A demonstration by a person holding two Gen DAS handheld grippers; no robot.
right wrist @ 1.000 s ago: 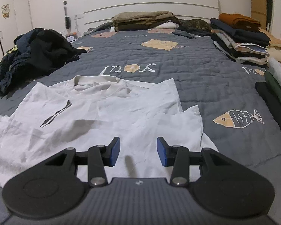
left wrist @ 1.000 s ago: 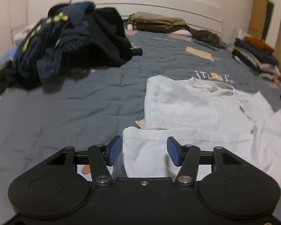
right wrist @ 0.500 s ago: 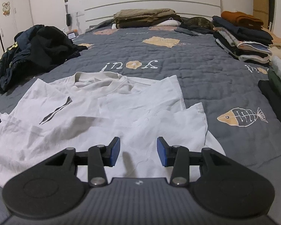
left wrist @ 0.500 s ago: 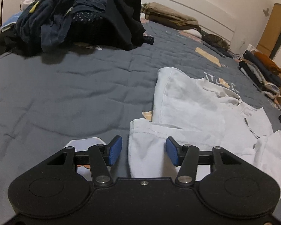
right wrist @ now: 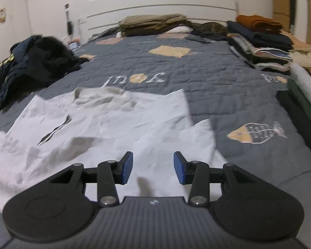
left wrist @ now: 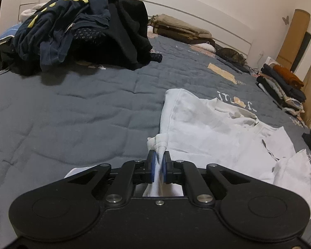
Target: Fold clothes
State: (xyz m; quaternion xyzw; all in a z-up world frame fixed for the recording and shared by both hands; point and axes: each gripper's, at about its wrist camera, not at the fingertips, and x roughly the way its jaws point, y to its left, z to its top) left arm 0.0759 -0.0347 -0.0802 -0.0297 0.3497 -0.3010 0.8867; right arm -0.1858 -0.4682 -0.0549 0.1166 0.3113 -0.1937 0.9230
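The left gripper (left wrist: 160, 161), open around the hem a second ago, is now clenched on a bunched corner of the white T-shirt (left wrist: 213, 130), which lies spread on the grey quilt (left wrist: 72, 114); the fold can likely begin from this side. The right gripper (right wrist: 153, 165) hovers released over the shirt's other edge, gripping nothing. A heap of dark unfolded clothes (left wrist: 76, 27) sits well apart, and 1 folded stack (right wrist: 263, 43) lines the bed's edge, neither blocking the fold
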